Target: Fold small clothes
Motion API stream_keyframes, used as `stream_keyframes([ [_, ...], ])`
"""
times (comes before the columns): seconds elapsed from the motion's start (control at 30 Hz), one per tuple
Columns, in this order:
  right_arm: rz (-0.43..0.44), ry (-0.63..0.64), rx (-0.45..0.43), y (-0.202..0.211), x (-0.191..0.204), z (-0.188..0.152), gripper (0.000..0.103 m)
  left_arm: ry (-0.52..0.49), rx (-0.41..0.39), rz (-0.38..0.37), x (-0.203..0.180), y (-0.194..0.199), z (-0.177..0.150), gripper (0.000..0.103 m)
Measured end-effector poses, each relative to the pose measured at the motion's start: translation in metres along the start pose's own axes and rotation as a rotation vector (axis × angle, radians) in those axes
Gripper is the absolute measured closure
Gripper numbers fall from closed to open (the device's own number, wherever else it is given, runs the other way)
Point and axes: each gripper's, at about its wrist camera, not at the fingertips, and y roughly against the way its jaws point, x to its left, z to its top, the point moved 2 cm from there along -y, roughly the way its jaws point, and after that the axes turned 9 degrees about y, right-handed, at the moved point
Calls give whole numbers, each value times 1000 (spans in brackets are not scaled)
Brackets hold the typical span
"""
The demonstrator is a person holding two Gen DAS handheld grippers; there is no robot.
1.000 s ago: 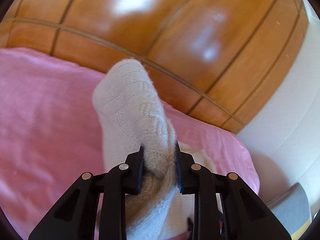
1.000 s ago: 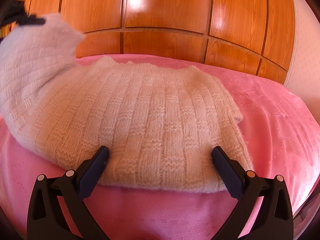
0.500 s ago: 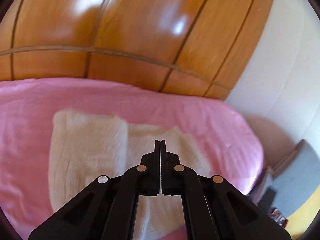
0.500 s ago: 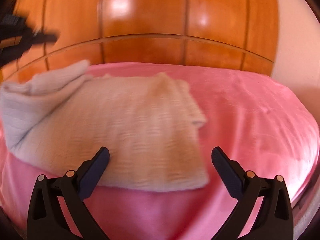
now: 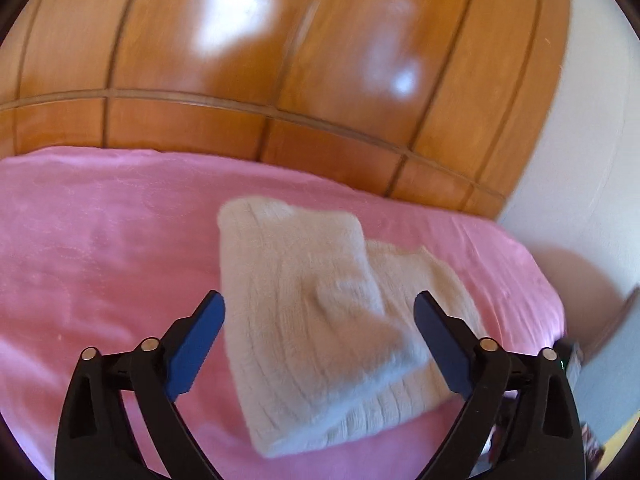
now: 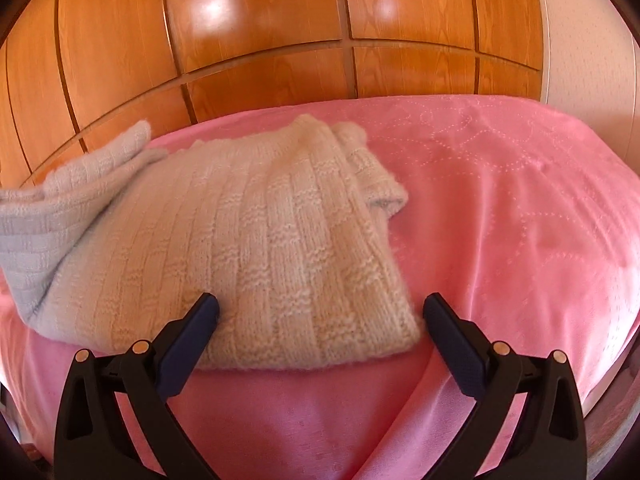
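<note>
Both hand-held grippers hang over a pink-covered bed, and neither pinches anything. Left hand-held gripper (image 5: pixel 319 310): its jaws are opening and already stand wide apart, the blue-faced fingers (image 5: pixel 196 338) framing the folded garment below without touching it; nothing sits between the pads. Right hand-held gripper (image 6: pixel 321 312): its jaws are spread wide too, dark fingers (image 6: pixel 454 344) flanking the near edge of the same garment, with the knit lying below and beyond them rather than clamped.

Largest in both views is the wooden panelled wall (image 5: pixel 280 80) behind the bed, glossy orange-brown with dark grooves and bright reflections; it fills the upper half of the right wrist view as well (image 6: pixel 280 32). A pale wall (image 5: pixel 592 140) adjoins it at the right edge of the left view.

Next comes the pink bed cover (image 5: pixel 100 248), smooth and slightly shiny; in the right wrist view (image 6: pixel 500 208) it shows a stitched pattern of dotted curves.

On the cover lies the cream knitted sweater (image 5: pixel 312 312), the task's thing, folded into a compact bundle with one thick layer laid over a flatter part that sticks out to the right. From the right wrist view the sweater (image 6: pixel 260 240) shows ribbed and basket-weave stitches, and the doubled-over layer rises at the left side, its edge lifted near the panelling.
</note>
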Motion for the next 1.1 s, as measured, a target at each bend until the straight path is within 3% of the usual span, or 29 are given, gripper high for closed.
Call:
stream_keyframes([
  [0.13, -19, 11, 2, 1, 4, 1, 2, -53, 79, -26, -10, -11, -17, 7],
  [0.2, -19, 10, 3, 1, 4, 1, 2, -106, 67, 31, -14, -20, -24, 7],
  [0.23, -21, 9, 4, 1, 3, 0, 2, -134, 68, 102, -15, -30, -26, 7],
  [0.33, -28, 13, 5, 0, 5, 0, 2, -136, 66, 136, -13, -44, -28, 11],
  [0.37, -29, 14, 5, 0, 5, 0, 2, -141, 51, 158, -13, -47, -28, 27],
  [0.4, -29, 13, 5, 0, 6, 0, 2, -146, 53, 175, -13, -51, -28, 55],
  [0.47, -28, 11, 4, -1, 6, 0, 2, -148, 63, 185, -13, -58, -23, 86],
  [0.5, -29, 12, 3, -1, 6, 0, 2, -139, 57, 186, -13, -57, -21, 89],
  [0.6, -34, 15, 1, -1, 7, -1, 2, -118, -25, 170, -23, -42, -3, 91],
  [0.83, -34, 12, -3, 0, 8, -4, 2, -247, -116, 29, -82, -36, 15, 91],
  [1.1, -19, 8, -9, 1, 7, -5, 2, -388, -126, -173, -152, -45, -11, 91],
])
